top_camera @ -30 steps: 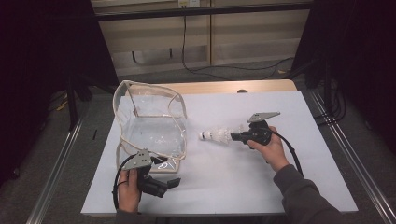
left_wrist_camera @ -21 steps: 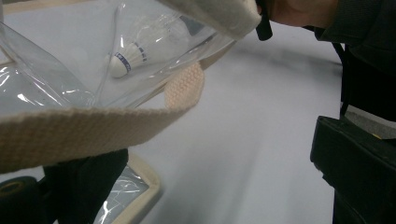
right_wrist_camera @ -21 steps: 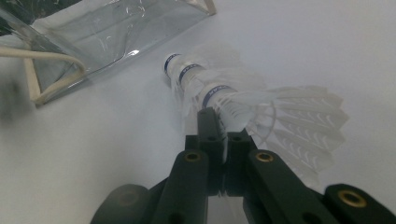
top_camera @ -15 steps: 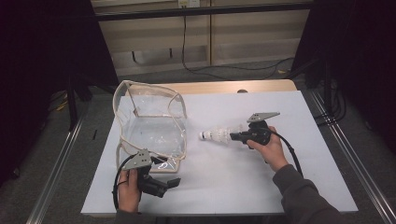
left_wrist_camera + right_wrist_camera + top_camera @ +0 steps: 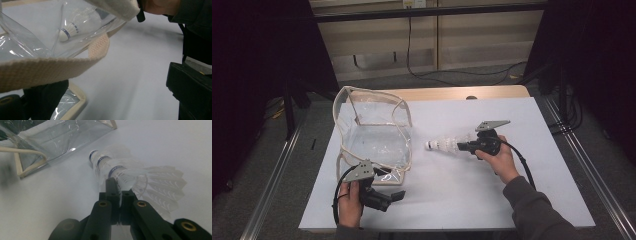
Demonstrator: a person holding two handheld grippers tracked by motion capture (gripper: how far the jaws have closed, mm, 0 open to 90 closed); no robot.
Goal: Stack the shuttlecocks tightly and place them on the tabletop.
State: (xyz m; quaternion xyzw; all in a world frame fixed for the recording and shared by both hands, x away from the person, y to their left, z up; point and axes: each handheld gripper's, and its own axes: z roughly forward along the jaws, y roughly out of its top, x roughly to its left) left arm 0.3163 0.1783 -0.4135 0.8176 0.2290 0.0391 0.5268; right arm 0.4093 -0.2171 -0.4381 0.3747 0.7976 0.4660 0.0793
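Shuttlecocks pinched in my right tool, bag edge in my left.

My right tool (image 5: 464, 145) is clenched on a nested stack of shuttlecocks (image 5: 446, 144), corks aimed left, held low over the bench (image 5: 532, 200) just right of the clear bag (image 5: 374, 142). My left tool (image 5: 384, 196), at the near left, has its jaws apart around the bag's beige webbing strap (image 5: 50, 68); I cannot tell whether it grips.

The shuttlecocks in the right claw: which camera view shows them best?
The right gripper view. There the shuttlecocks are near and sharp, stacked one in another, feathers pinched by the right claw. The high view shows them small, beside the clear bag. The left gripper view shows them blurred through the bag's plastic.
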